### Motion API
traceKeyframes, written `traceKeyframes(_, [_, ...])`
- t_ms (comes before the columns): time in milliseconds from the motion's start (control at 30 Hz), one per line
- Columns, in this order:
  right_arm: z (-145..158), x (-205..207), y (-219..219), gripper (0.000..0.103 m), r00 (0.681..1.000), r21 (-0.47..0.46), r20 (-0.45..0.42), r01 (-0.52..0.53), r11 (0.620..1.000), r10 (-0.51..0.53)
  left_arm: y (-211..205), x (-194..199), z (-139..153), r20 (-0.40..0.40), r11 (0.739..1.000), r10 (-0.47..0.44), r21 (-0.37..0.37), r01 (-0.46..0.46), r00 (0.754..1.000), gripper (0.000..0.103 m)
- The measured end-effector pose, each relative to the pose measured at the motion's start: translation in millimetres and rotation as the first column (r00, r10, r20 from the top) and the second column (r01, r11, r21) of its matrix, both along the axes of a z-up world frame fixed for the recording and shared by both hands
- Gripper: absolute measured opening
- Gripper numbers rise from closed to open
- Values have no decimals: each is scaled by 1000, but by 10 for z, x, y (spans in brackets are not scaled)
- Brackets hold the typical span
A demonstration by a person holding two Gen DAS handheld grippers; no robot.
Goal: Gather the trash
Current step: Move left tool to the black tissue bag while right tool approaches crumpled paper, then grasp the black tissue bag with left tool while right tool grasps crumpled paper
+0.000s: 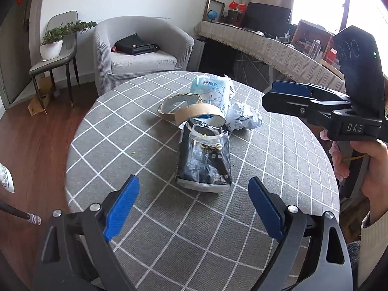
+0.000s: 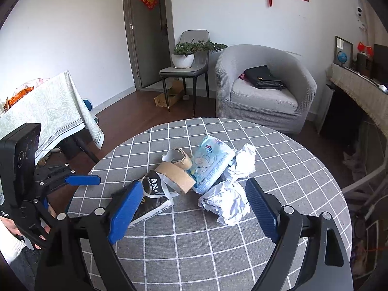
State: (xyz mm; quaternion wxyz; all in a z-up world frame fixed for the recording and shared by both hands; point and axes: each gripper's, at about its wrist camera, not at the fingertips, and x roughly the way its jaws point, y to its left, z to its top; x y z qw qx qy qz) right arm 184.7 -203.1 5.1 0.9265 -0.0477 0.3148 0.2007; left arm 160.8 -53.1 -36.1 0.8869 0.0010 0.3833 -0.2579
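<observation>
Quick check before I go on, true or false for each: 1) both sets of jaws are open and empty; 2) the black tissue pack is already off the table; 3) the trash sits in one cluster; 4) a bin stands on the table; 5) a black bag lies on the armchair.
1) Both sets of jaws are open and empty. True: the left gripper and right gripper hold nothing.
2) False: the black tissue pack lies on the table.
3) True: it touches the cardboard tape rings, blue wrapper and crumpled paper.
4) False: no bin shows there.
5) True: the black bag rests on the armchair seat.
</observation>
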Motion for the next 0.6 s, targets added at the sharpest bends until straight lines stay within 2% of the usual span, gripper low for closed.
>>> traceKeyframes(400, [-208,149,-299,88,998,-19,-67,-1,1000,0,-273,223,-110,-26,998,15,57,-13,1000,93])
traceKeyframes(567, [-322,202,-303,88,994,-24,-110,-21,999,18,-362,278,-145,-26,994,27,104,-24,999,84])
traceKeyframes(600, [-346,221,-298,88,993,-23,-120,-26,999,23,-382,283,-143,-19,993,25,113,-23,1000,77])
